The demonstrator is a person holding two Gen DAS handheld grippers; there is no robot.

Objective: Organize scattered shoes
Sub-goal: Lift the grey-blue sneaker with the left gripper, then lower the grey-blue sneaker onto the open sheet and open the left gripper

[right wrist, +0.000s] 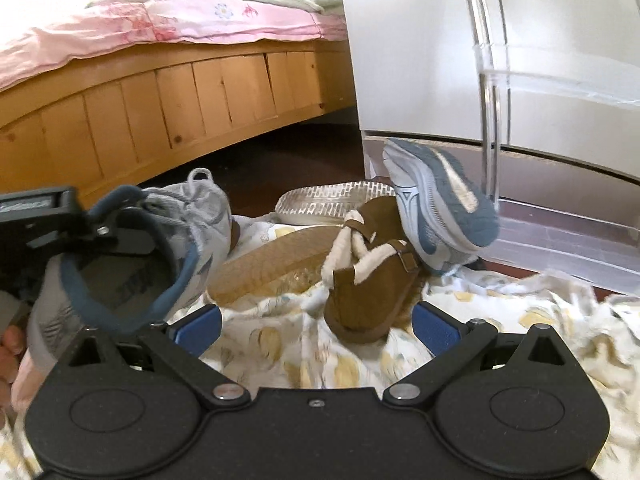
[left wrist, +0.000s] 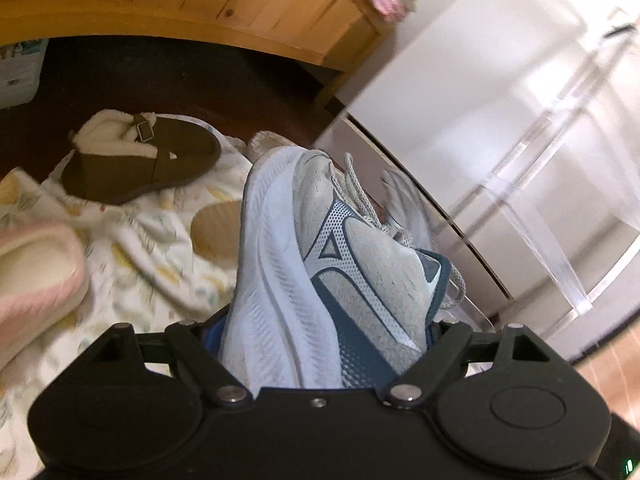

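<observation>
My left gripper (left wrist: pixel 320 332) is shut on the heel end of a grey and blue sneaker (left wrist: pixel 340 264), which hangs tilted with its white sole turned left. The same sneaker (right wrist: pixel 132 256) appears at the left of the right wrist view, lifted off the cloth. Its mate (right wrist: pixel 436 204) leans sole-out against the white cabinet. My right gripper (right wrist: pixel 318 328) is open, and a brown fleece-lined clog (right wrist: pixel 372 280) lies just beyond its blue pads (right wrist: pixel 436 326). The second clog (right wrist: pixel 272 264) lies sole up beside it. A pink slipper (left wrist: pixel 36 264) sits at the left.
A patterned cloth (right wrist: pixel 304 360) covers the floor under the shoes. A wooden bed frame (right wrist: pixel 160 96) with pink bedding runs along the back. At the right stand the white cabinet (right wrist: pixel 420 60) and a clear plastic rack (right wrist: pixel 560 232). Another shoe (right wrist: pixel 332 200) lies sole up behind the clogs.
</observation>
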